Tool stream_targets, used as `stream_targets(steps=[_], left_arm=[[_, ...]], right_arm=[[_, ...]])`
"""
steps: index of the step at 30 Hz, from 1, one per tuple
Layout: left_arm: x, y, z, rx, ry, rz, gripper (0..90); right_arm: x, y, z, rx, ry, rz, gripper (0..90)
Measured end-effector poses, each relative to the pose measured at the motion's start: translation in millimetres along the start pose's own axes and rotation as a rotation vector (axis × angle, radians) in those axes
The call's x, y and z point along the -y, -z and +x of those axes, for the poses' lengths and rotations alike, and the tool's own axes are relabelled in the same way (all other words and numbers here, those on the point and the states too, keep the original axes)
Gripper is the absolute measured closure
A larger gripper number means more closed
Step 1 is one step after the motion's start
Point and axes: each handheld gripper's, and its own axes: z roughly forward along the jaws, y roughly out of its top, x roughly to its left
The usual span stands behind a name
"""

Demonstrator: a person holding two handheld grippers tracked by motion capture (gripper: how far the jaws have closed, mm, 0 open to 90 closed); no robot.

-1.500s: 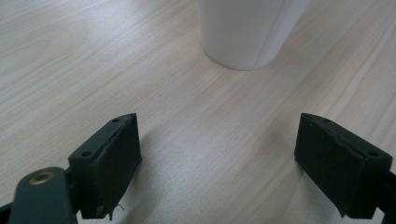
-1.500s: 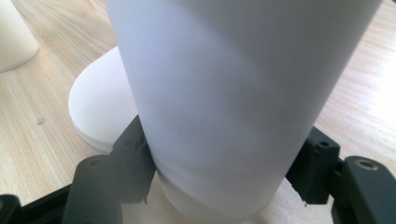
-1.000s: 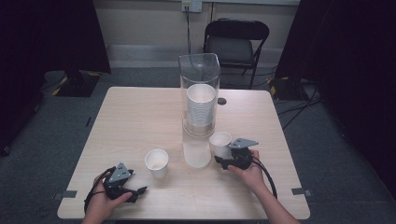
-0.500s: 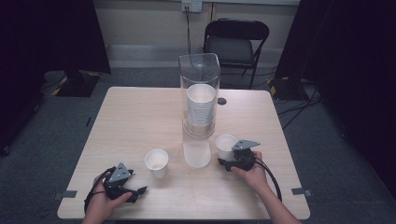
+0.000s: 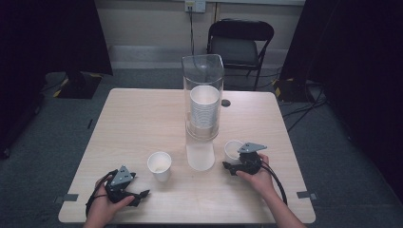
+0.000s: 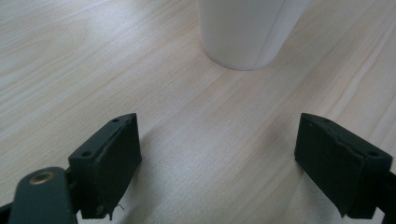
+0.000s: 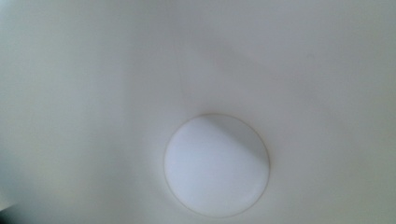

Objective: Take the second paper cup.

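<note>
Two risks: the right gripper [image 5: 236,166], gripping a paper cup [image 5: 233,148], could crush it; the left gripper [image 5: 134,195] gapes empty.

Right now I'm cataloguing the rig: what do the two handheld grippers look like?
Both are black. The left gripper and right gripper each carry a grey three-cornered plate on top and trail a black cable. The left gripper's fingers are blocky, black, with small screw holes.
</note>
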Motion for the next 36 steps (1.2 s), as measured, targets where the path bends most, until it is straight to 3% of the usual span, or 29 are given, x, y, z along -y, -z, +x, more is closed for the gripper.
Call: stream_targets(steps=[11,27,36], left_arm=[[0.0,0.0,0.0,0.000,0.000,0.000,13.9],[0.0,0.0,0.0,0.000,0.000,0.000,13.9],[0.0,0.0,0.0,0.000,0.000,0.000,13.9]], right_arm=[[5.0,15.1,-5.7,0.012,-0.012,-0.013,16.3],[11.5,41.5,-13.1,0.023,-0.019,-0.002,16.2],[26.1,56.5,-19.2,0.026,-0.021,0.006,16.4]])
